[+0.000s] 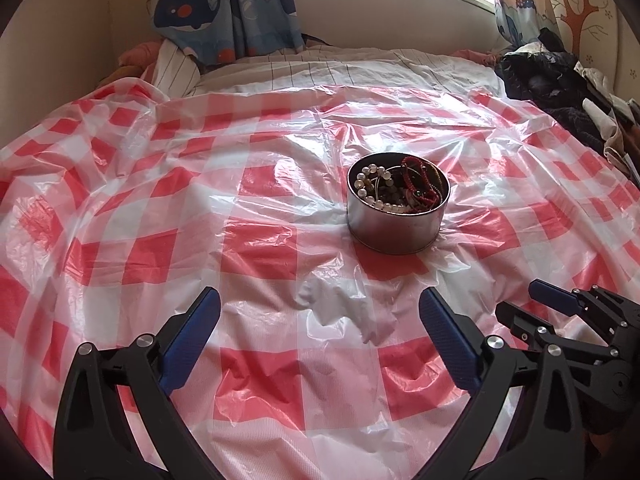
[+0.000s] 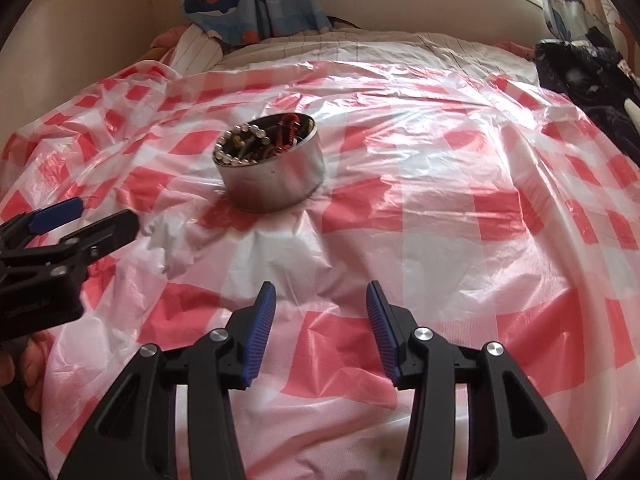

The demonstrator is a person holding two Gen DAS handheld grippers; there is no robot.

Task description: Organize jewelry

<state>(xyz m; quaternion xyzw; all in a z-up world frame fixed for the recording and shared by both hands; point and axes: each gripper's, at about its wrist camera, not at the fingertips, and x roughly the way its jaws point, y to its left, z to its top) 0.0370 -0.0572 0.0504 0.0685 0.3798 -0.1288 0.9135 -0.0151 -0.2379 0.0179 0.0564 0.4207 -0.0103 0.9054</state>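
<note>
A round metal tin stands on the red-and-white checked plastic sheet. It holds a white pearl strand, a red beaded strand and darker beads. The tin also shows in the right wrist view, to the upper left. My left gripper is open and empty, low over the sheet, short of the tin. My right gripper is open and empty, with the tin ahead and to its left. Each gripper shows in the other's view: the right gripper and the left gripper.
The sheet covers a bed with a striped cover behind it. A pile of dark clothes lies at the back right. Whale-print curtains hang at the back below a window. A wall runs along the left side.
</note>
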